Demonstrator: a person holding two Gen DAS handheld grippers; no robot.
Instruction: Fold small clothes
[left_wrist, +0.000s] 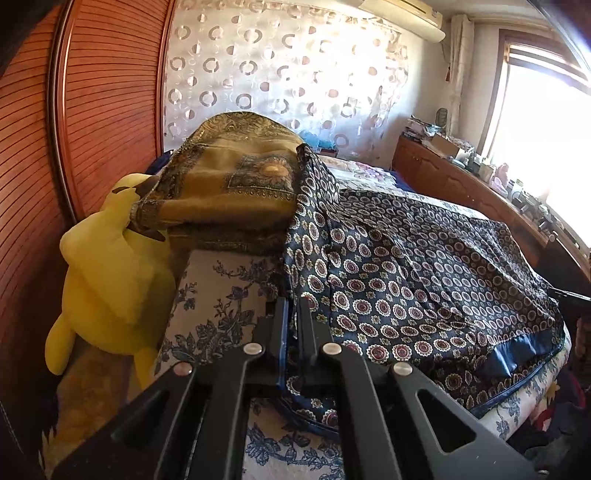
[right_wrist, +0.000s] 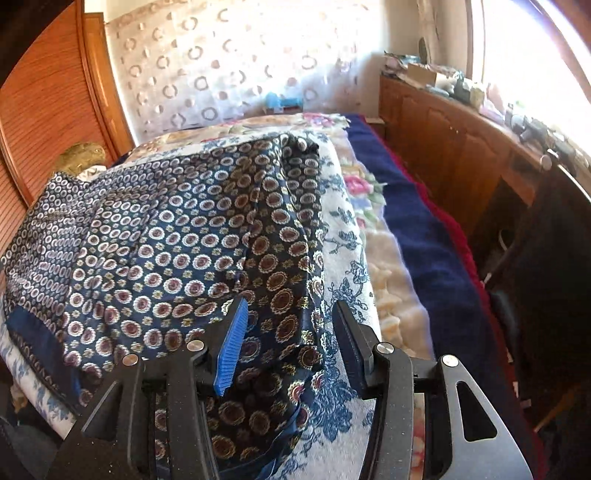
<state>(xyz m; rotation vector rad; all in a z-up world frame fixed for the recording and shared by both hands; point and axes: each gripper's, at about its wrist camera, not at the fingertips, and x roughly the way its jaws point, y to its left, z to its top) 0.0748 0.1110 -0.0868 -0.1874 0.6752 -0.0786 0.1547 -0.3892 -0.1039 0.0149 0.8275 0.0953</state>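
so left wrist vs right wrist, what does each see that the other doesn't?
Left wrist only: yellow plush toy, the left gripper shut on the navy patterned scarf, and the air conditioner. Right wrist only: the right gripper open over the scarf's edge, and the dark blue blanket. Both: scarf, floral bedspread, wooden cabinet, window.

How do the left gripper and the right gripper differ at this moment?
The left gripper is shut on an edge of the navy cloth; the right gripper is open and holds nothing. The left one has cloth pinched between its fingers, while the right one's fingers stand apart over the cloth's corner, whether touching it I cannot tell. Both are black and point along the bed.
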